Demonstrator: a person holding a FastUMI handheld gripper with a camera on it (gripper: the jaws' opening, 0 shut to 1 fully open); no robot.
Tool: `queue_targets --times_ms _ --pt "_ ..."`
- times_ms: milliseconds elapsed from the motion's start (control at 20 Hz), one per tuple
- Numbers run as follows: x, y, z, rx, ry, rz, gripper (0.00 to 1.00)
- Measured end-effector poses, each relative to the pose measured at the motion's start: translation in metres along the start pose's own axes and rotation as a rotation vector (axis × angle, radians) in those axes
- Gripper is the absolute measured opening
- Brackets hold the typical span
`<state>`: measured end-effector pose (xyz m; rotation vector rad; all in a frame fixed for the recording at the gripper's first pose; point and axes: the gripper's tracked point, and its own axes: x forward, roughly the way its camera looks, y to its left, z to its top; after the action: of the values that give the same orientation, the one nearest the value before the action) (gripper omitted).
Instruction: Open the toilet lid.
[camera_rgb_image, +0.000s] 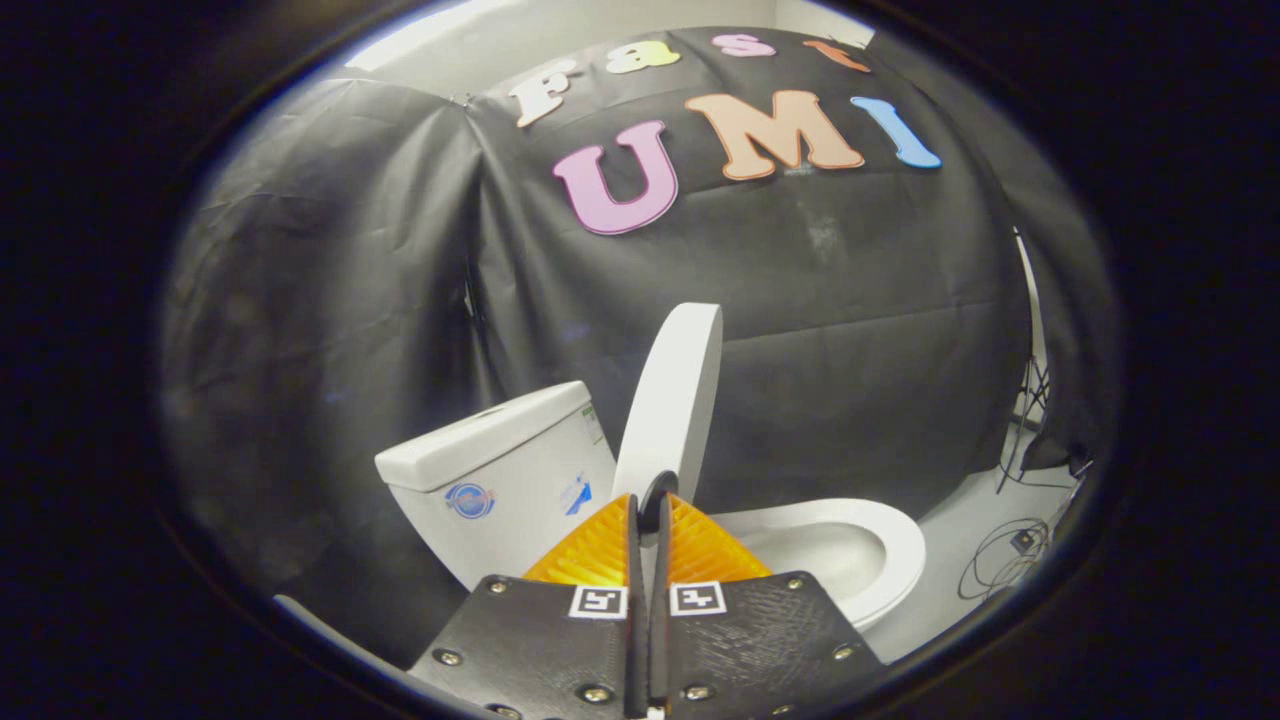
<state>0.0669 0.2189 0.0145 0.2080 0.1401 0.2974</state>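
Black cloth (820, 330) hangs creased as the booth wall behind everything, with a pale grey floor (960, 540) showing beside the toilet and a few thin cables (1010, 560) trailing across it near the foot of the cloth. White porcelain makes up the toilet: its tank (500, 470) sits against the cloth, and the bowl (850, 550) spreads out from it, rim uncovered. The toilet lid (672, 395) stands raised, nearly upright — its long axis runs up and down, leaning slightly away from the tank, its hinged end low beside the tank and its rounded free end at the top. It rises just ahead of the fingers. The gripper (648, 515) has its two fingers drawn almost together, a thin gap between them — a small dark rounded piece sits at their tips by the lid's base, and I cannot tell whether they pinch anything.
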Motion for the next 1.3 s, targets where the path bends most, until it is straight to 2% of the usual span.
queue_targets --times_ms 250,450,1300 --pt "0.004 0.017 0.003 -0.047 -0.015 0.000 0.01" --pt "0.006 0.034 0.002 -0.033 -0.018 0.007 0.01" --pt "0.017 0.088 -0.004 -0.024 -0.013 0.103 0.02"
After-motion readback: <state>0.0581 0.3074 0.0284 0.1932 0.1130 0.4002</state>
